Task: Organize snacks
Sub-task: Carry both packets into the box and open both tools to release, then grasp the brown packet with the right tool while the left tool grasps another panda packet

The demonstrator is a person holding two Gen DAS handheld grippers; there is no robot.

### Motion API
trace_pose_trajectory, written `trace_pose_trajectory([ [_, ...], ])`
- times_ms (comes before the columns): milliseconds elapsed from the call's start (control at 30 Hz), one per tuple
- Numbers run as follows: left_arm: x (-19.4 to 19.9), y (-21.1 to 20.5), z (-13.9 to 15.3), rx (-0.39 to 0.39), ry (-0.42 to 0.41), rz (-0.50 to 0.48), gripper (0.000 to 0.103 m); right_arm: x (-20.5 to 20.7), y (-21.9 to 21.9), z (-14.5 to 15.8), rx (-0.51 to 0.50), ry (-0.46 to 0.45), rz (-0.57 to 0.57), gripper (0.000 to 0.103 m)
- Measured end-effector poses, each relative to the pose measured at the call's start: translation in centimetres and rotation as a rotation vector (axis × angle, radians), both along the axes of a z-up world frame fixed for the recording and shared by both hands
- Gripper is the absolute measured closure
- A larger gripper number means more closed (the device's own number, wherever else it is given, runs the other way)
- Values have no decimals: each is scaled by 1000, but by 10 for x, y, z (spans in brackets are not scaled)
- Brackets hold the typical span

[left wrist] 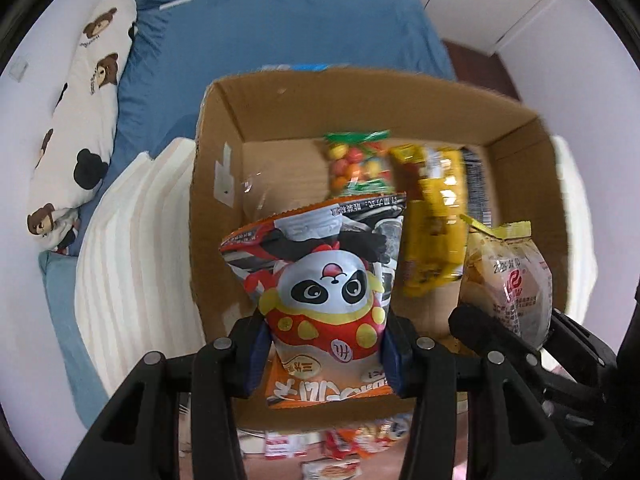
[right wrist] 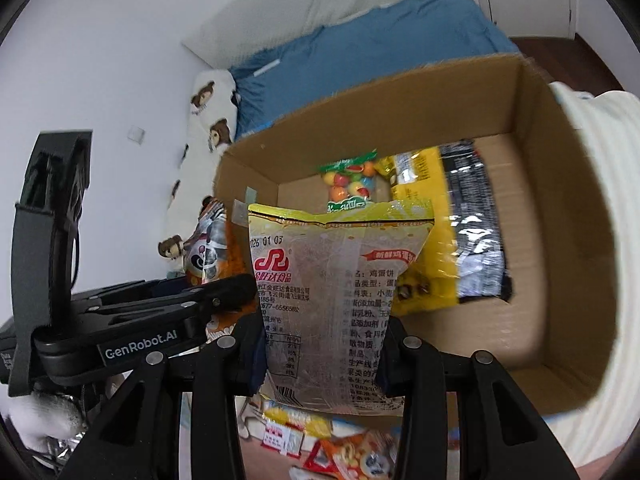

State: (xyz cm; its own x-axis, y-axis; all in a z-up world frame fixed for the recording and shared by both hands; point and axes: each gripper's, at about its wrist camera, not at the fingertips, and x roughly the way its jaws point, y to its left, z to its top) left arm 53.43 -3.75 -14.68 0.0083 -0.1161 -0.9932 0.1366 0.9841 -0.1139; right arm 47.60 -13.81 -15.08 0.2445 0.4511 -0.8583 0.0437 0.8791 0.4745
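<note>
Snacks are gathering in the open cardboard box [left wrist: 224, 128] on the bed [left wrist: 280, 28], which keeps them corralled. Both bags hang above its opening, ready to drop: the left claw [left wrist: 326, 350] clamps the panda bag [left wrist: 320, 280], the right claw [right wrist: 320, 354] the clear egg-biscuit bag [right wrist: 332, 280].

Across the top of my left view lies a blue bedsheet [left wrist: 280, 32], filling the upper middle of the frame. Along its left edge, in the upper left, rests a long white pillow [left wrist: 80, 120] printed with brown bears and black shapes. Lower left, a cream ribbed blanket [left wrist: 136, 260] is bunched just beside the sheet. A white wall [left wrist: 24, 184] closes the far left, carrying a small white wall switch [right wrist: 136, 135], seen left of centre in my right view.
</note>
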Motion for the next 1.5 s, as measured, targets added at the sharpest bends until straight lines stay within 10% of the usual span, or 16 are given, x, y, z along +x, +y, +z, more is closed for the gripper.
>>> trace_pose_trajectory([
  [300,12,13,-52,63,135,20,59,23,25,-62,-7,161,29,52],
  [433,13,22,-58,15,156,56,49,27,20,-78,-90,199,36,8],
  [567,12,16,-52,-20,152,45,24,25,15,-78,-83,204,34,8],
  [800,2,7,-33,-12,118,30,21,21,12,-66,-146,176,38,7],
  [1500,-133,22,98,-69,-425,124,21,-88,-30,56,-254,-130,-45,7],
])
